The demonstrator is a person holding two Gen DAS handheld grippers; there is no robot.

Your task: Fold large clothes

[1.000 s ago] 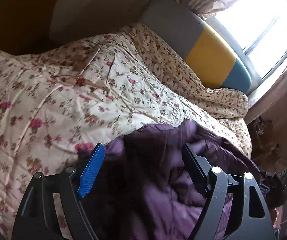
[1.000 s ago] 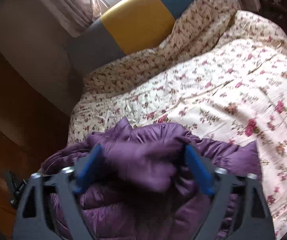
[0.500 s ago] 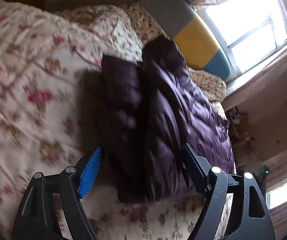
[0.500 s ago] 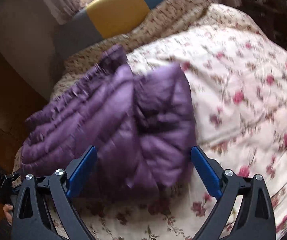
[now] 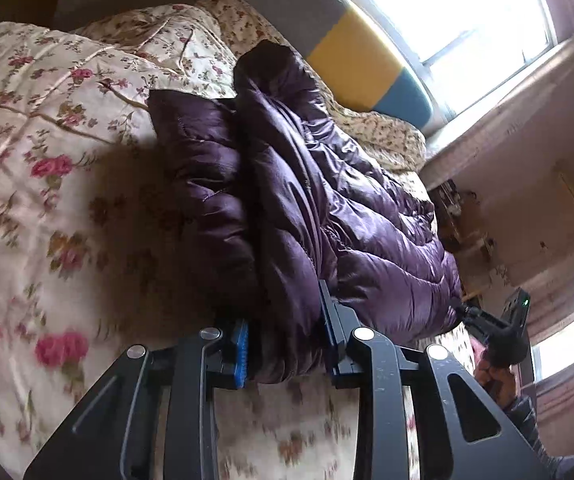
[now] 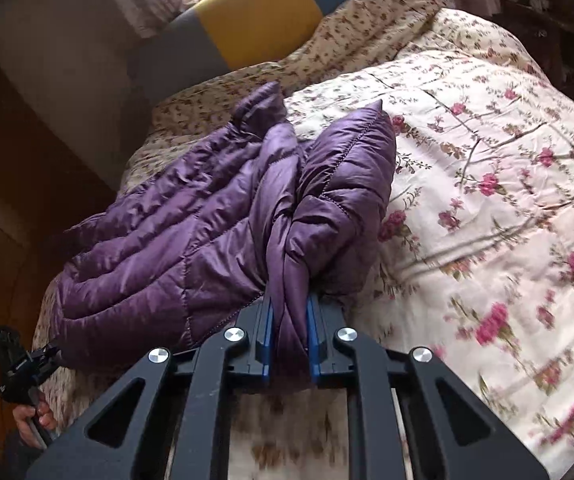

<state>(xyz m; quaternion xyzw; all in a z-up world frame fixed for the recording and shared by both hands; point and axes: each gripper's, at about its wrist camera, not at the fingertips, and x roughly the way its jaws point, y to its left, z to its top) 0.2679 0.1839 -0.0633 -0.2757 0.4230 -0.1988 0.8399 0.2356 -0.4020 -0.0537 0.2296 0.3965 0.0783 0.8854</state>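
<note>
Purple quilted puffer jacket (image 5: 287, 184) lies bunched on a floral bedspread (image 5: 47, 200). Left gripper (image 5: 283, 336) and right gripper (image 6: 289, 332) have just closed, each pinching a near fold; lifting both together, level, should keep the layers aligned.

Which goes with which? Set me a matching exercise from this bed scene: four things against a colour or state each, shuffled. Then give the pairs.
Things:
1. jacket
2. quilt
3. headboard's middle panel
4. right gripper

Colours or states:
A. yellow
B. clamped on purple fabric
C. purple, lying bunched on the bed
D. cream with pink flowers

Pairs: 1-C, 2-D, 3-A, 4-B.

The right gripper's jaws have just been closing, with jacket fabric between them.
</note>
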